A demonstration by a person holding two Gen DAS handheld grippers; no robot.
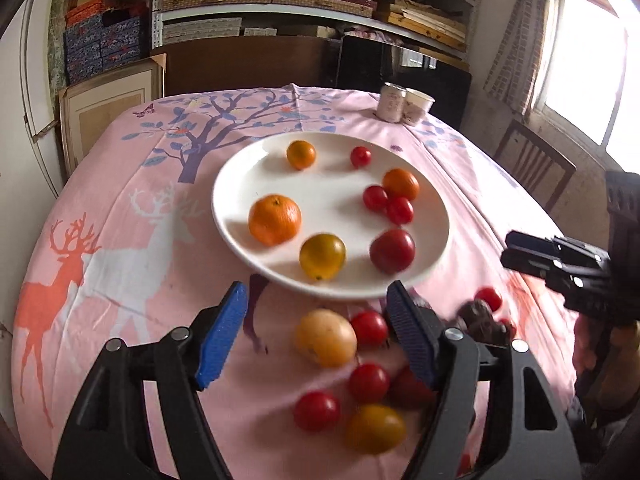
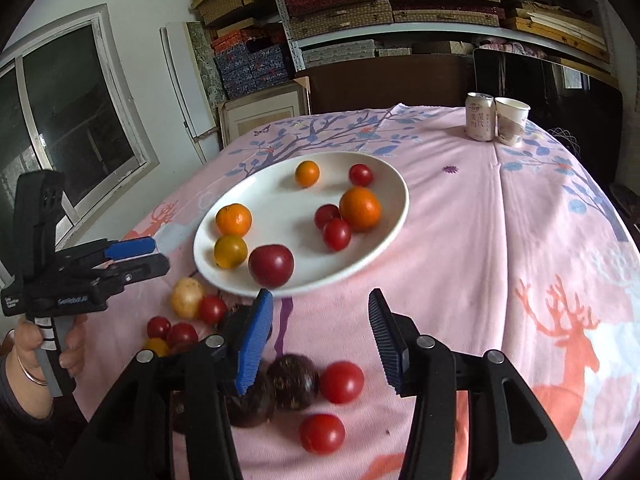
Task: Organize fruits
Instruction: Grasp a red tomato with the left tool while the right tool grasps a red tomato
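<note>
Holding both tools low over the near edge of the counter (image 1: 120, 208), we keep the left tool (image 1: 316, 320) spread wide with nothing between its blue pads, above a pale yellow fruit (image 1: 326, 337) and a cherry tomato (image 1: 369, 328) on the pink deer-print cloth. Our right tool (image 2: 320, 316) is likewise wide and empty, its fingers pointing toward the white plate (image 2: 276, 184), with two dark passion fruits (image 2: 293, 382) and a red tomato (image 2: 341, 382) lying just below it. In the right wrist view our left hand (image 2: 48, 344) grips the other tool's handle at the left, level and aimed at the plate. The plate sits mid-counter and holds three oranges, the largest (image 1: 275, 219) on its left side, a yellow-green tomato (image 1: 322, 256), a big dark red tomato (image 1: 392, 251) near the front rim, and three small cherry tomatoes. More loose tomatoes lie on the cloth nearest us. A drink can (image 2: 480, 117) and a paper cup (image 2: 512, 120) stand together at the far right corner.
</note>
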